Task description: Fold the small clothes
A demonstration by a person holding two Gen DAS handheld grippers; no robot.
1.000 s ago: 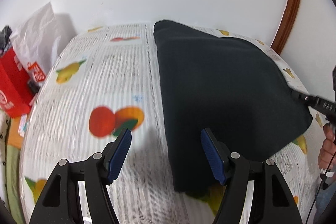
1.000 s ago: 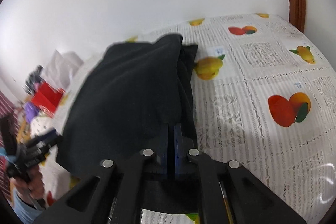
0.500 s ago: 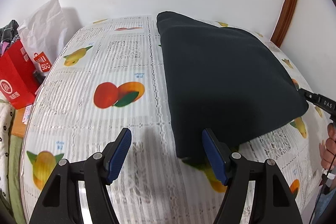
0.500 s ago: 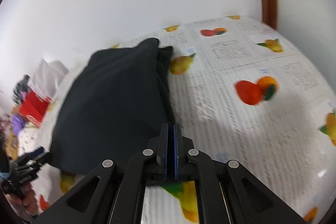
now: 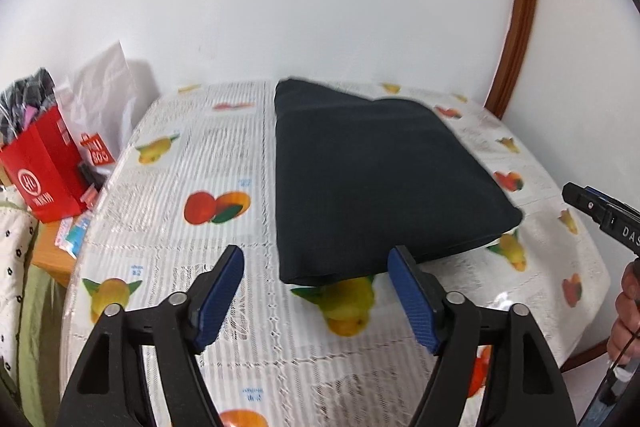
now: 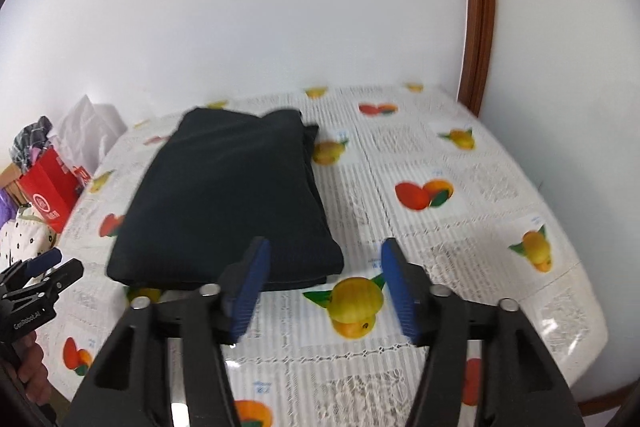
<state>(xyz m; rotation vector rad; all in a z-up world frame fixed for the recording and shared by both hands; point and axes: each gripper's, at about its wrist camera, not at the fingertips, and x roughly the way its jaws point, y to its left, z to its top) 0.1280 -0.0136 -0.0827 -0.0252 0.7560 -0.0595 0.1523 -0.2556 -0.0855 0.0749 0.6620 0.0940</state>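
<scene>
My left gripper [image 5: 316, 291] opening, nothing between jaws; right gripper [image 6: 322, 285] opening too, empty. Dark garment [image 5: 372, 183] folded mid-tabletop [image 5: 224, 307], toward far edge. Soft, light, probably thick; pinch near corners.

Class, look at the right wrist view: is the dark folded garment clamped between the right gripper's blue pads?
No. The right gripper has its jaws opening with only the tablecloth between them, while the dark folded garment lies free on it.

Fruit-print tablecloth [image 5: 208, 163] carries a folded dark garment [image 5: 376, 183].
</scene>
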